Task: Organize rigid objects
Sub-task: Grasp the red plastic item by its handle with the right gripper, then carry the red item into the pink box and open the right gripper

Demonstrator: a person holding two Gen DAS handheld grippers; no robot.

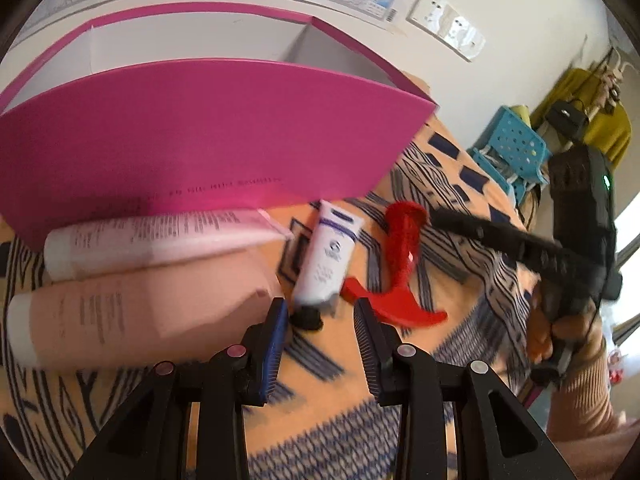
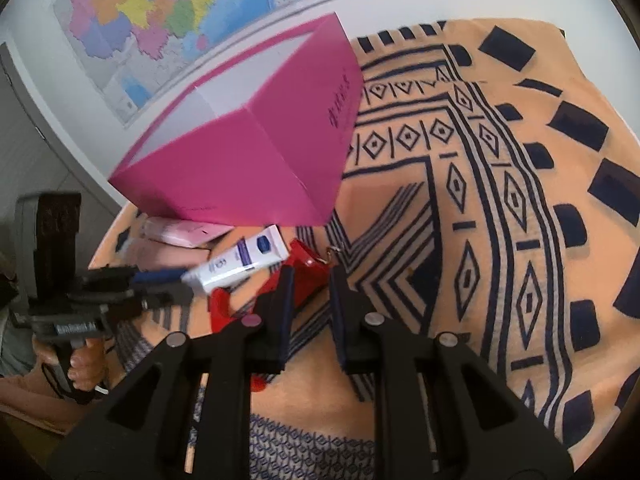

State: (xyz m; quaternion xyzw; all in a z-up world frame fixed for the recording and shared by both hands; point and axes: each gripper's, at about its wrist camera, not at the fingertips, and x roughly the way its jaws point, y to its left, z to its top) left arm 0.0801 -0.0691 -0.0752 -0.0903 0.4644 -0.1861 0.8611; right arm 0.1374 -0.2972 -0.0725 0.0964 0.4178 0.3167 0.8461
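A small white tube with a blue label (image 1: pixel 330 258) lies on the patterned cloth, its black cap (image 1: pixel 306 319) toward my left gripper (image 1: pixel 320 312), which is open with the cap between its fingertips. A red plastic tool (image 1: pixel 402 264) lies just right of the tube. Two large pink tubes (image 1: pixel 160 236) (image 1: pixel 132 316) lie at left in front of an open magenta box (image 1: pixel 208 136). In the right wrist view my right gripper (image 2: pixel 310 280) is open, its fingertips over the red tool (image 2: pixel 298 276), beside the white tube (image 2: pixel 240 264) and below the box (image 2: pixel 256 152).
The orange cloth with dark blue patterns (image 2: pixel 500 200) covers the table and stretches wide to the right. A blue perforated stool (image 1: pixel 514 148) stands beyond the table edge. A map (image 2: pixel 160 12) hangs on the wall behind the box.
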